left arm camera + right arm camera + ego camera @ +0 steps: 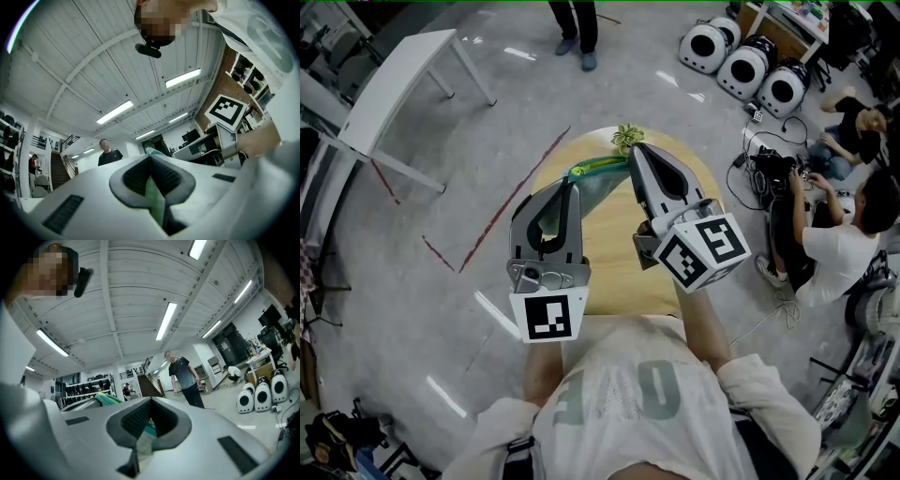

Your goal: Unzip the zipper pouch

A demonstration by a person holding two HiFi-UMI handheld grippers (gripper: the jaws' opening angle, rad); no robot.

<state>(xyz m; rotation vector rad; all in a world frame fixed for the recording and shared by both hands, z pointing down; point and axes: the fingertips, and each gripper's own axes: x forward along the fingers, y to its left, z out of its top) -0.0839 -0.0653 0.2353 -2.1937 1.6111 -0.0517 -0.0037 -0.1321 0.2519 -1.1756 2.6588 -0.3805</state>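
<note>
Green zipper pouch (pixel 596 176) is held up over the round wooden table (pixel 609 258), upper centre of the head view. Left gripper (pixel 571 185) jaws are closed on fabric at the pouch's left end. Right gripper (pixel 636 150) jaws are clamped on its right end, beside a yellow-green tassel (pixel 624 138). Pinched green fabric is seen in both gripper views.

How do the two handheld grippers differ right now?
The left gripper shows one flat marker face; the right gripper is tilted, showing two. The right gripper reaches farther across the round table than the left gripper. Both are shut on the green pouch.
</note>
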